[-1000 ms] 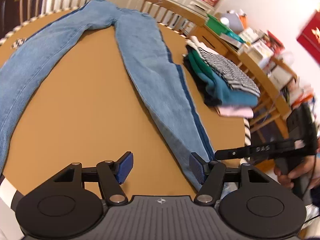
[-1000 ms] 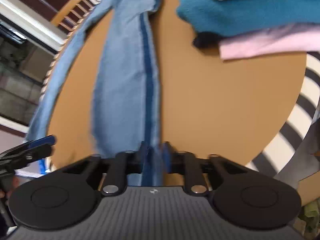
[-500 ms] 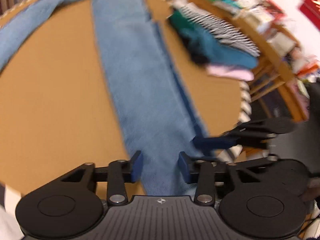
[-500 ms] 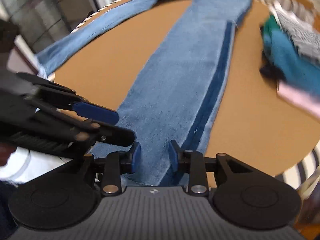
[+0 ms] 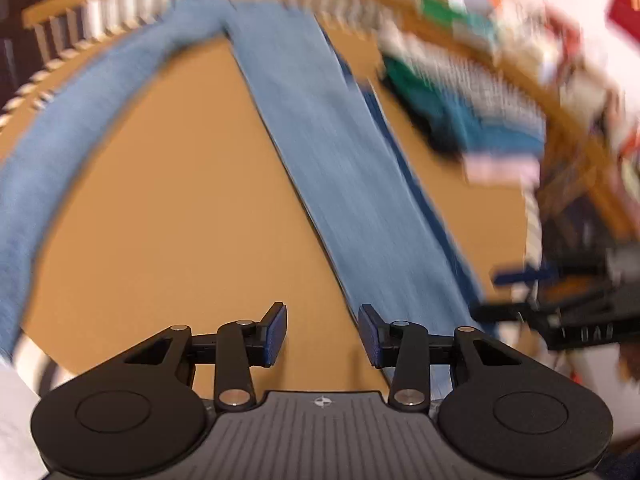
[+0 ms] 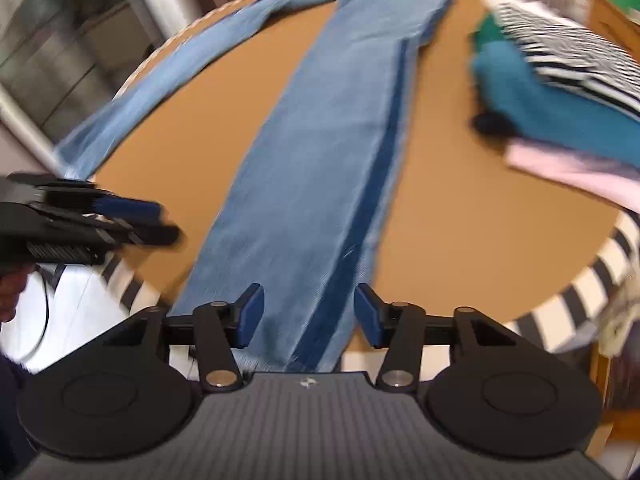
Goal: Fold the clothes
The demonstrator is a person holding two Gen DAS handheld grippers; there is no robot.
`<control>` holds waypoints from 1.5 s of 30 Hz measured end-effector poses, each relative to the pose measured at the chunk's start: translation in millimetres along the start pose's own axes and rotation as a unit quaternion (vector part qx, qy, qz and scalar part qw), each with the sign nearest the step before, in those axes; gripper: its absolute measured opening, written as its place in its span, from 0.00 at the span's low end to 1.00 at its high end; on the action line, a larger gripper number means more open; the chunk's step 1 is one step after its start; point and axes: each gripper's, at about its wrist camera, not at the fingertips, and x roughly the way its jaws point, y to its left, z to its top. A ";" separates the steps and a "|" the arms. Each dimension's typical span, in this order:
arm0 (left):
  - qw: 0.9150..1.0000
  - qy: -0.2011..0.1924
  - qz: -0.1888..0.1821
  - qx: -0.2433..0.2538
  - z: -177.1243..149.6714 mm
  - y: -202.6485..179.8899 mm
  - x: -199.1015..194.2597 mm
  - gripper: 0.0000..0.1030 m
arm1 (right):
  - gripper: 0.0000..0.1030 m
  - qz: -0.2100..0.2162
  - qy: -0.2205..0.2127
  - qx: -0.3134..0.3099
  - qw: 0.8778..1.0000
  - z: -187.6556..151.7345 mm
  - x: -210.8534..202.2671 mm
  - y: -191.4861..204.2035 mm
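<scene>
- My right tongs are opening, hovering over the near hem of one leg of the jeans, pads not pressing the cloth.
- My left tongs are opening too, with only bare desk between them, just beside that leg.
- The jeans are lying spread flat, legs splayed toward me.
- A pile of folded clothes is sitting farther right.

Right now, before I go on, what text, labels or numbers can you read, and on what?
Nothing reads cleanly.
Side of the right hand-held gripper, jaws opening with the jeans leg between them: white letters, too blurred.
Red sign on the wall: yellow mark, cut off, unreadable.
</scene>
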 end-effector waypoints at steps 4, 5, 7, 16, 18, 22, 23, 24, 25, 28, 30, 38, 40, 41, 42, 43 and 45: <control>0.997 -0.042 0.007 -0.061 22.7 52.8 -14.8 0.48 | 0.52 -0.025 -0.042 0.045 0.998 9.6 -13.4 -2.3; 0.997 -0.044 0.006 -0.071 27.6 62.7 -16.0 0.48 | 0.53 -0.034 -0.058 0.055 0.996 12.2 -16.0 -1.8; 0.995 -0.048 -0.004 -0.084 34.1 67.7 -17.3 0.48 | 0.55 -0.049 -0.084 0.080 0.992 16.1 -18.2 -1.2; 0.991 -0.066 -0.005 -0.117 39.5 25.8 -3.5 0.70 | 0.64 -0.017 -0.073 0.039 0.996 47.9 5.2 -2.8; 0.989 -0.059 0.007 -0.135 39.6 19.6 1.8 0.70 | 0.62 0.004 -0.070 -0.010 0.997 55.6 13.0 -5.1; 0.981 -0.073 0.047 -0.176 39.9 -5.5 6.4 0.70 | 0.44 0.069 -0.053 -0.080 0.993 68.7 28.3 -27.7; 0.977 -0.080 0.060 -0.187 39.9 -14.3 6.5 0.70 | 0.40 0.086 -0.049 -0.094 0.991 72.1 30.6 -34.9; 0.973 -0.090 0.075 -0.201 39.7 -25.3 6.2 0.70 | 0.39 0.102 -0.045 -0.108 0.988 75.5 33.0 -42.0; 0.967 -0.099 0.092 -0.216 39.5 -37.2 6.1 0.70 | 0.40 0.119 -0.041 -0.121 0.985 78.9 35.3 -49.1; 0.943 -0.109 0.155 -0.274 42.0 -81.4 10.8 0.70 | 0.48 0.156 -0.034 -0.139 0.977 94.0 23.1 -87.4; 0.930 -0.090 0.191 -0.300 47.4 -109.2 21.8 0.71 | 0.51 0.169 -0.035 -0.145 0.974 103.9 11.0 -116.4; 0.908 -0.009 0.284 -0.308 61.7 -166.7 47.0 0.75 | 0.56 0.190 -0.017 -0.118 0.974 135.7 9.6 -171.4; 0.904 -0.002 0.292 -0.313 62.8 -165.4 49.8 0.76 | 0.55 0.196 -0.015 -0.108 0.975 141.0 12.8 -170.3; 0.902 -0.001 0.292 -0.318 63.1 -162.9 52.0 0.76 | 0.56 0.195 -0.015 -0.105 0.975 144.3 12.8 -168.5; 0.900 0.001 0.290 -0.326 63.2 -159.6 54.0 0.76 | 0.56 0.190 -0.015 -0.104 0.976 147.5 10.9 -166.8; 0.897 0.002 0.288 -0.334 63.4 -156.6 55.9 0.76 | 0.57 0.185 -0.015 -0.103 0.977 150.7 9.0 -165.2; 0.894 -0.005 0.281 -0.350 64.6 -151.1 59.4 0.76 | 0.67 0.184 -0.022 -0.111 0.976 159.4 3.4 -164.4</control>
